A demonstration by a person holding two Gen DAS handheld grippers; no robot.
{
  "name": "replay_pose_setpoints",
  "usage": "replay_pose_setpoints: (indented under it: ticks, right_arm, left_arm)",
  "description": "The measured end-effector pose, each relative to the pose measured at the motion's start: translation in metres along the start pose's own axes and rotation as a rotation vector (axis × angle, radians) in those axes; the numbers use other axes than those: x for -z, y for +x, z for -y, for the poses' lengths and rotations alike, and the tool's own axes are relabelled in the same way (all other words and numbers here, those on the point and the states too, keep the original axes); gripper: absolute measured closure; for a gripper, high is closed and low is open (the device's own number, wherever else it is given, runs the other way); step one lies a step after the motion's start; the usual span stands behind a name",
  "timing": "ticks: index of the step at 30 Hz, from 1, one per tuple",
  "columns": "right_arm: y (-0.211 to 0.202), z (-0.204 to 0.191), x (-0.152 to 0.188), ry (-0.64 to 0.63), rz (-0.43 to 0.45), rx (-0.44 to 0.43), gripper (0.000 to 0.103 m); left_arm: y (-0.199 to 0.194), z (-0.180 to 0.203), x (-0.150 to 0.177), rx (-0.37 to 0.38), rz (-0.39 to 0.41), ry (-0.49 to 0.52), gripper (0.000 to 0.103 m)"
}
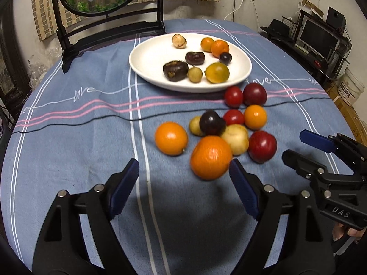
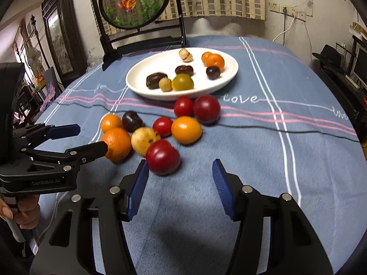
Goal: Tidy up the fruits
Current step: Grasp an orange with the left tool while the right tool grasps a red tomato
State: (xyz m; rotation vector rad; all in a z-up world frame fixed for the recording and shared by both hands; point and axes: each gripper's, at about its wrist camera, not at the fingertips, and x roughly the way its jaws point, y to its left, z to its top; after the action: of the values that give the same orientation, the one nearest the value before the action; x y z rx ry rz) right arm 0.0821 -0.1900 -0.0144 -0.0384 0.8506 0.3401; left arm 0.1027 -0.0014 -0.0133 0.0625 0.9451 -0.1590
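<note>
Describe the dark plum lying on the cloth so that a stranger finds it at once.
Start from the white plate; the loose fruit pile lies on the blue cloth in front of it. The dark plum sits in the pile, the only nearly black fruit there.

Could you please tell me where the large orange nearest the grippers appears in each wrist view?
Left wrist view: the large orange sits low centre, just ahead of the open left hand-held gripper.
Right wrist view: it lies at mid-left, beside the left hand-held gripper's lower finger.
Shared landmark: the white plate beyond the fruit pile.
</note>
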Motion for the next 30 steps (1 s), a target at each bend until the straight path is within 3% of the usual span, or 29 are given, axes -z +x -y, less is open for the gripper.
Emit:
replay_pose_setpoints:
  ticks: [9, 12, 16, 23, 30]
  right_arm:
    - [0.003, 0.001, 0.003, 0.002, -0.013, 0.004, 0.045]
    - [0.003, 0.003, 0.004, 0.006, -0.013, -0.004, 0.045]
    - [0.005, 0.003, 0.005, 0.008, -0.023, -0.012, 0.045]
    - [0.010, 0.001, 0.001, -0.025, -0.048, 0.019, 0.045]
    - [0.032, -0.014, -0.006, -0.083, -0.110, 0.015, 0.045]
  left_arm:
    - [0.020, 0.015, 0.000, 0.011, -0.037, 0.055, 0.024]
    - [0.030, 0.016, -0.002, 0.028, -0.068, 0.052, 0.034]
    - [0.042, 0.020, -0.005, 0.044, -0.080, 0.066, 0.061]
    - [0.030, 0.021, 0.000, 0.037, -0.050, 0.101, 0.063]
    - [0.016, 0.002, 0.003, 0.050, -0.032, 0.058, 0.063]
